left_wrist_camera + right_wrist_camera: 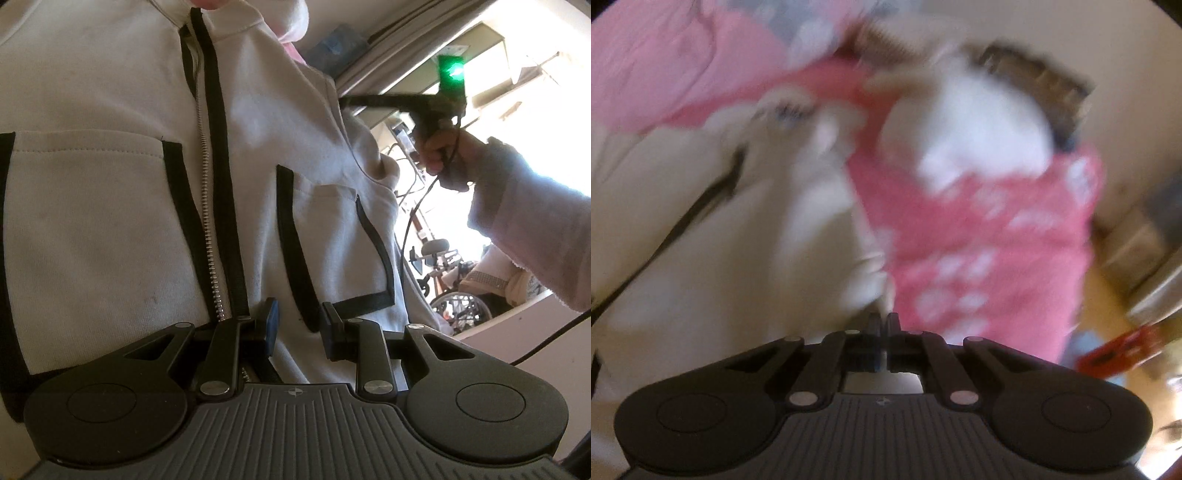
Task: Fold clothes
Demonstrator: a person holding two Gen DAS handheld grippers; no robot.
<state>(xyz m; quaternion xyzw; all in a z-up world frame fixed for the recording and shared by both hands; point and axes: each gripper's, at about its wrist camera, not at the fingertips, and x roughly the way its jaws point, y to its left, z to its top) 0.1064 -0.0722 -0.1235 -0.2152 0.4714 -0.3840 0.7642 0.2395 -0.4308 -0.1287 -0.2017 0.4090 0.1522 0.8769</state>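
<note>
The left tool has its two fingers a narrow way apart, and a fold of the cream jacket runs between them; the pads look to be pinching the cloth just beside the black pocket trim, though I cannot be sure how firmly. The jacket fills almost everything ahead of that tool, its zipper with black edging running up and away to the left of the fingers. Off to the upper right, a hand in a pale sleeve holds the right tool's handle against a bright window.

The right tool is fully closed, fingers together. Its view is badly blurred, so whether any cloth is caught there I cannot tell. The cream jacket lies ahead and to its left, and a pink garment with white print lies ahead and to its right.
</note>
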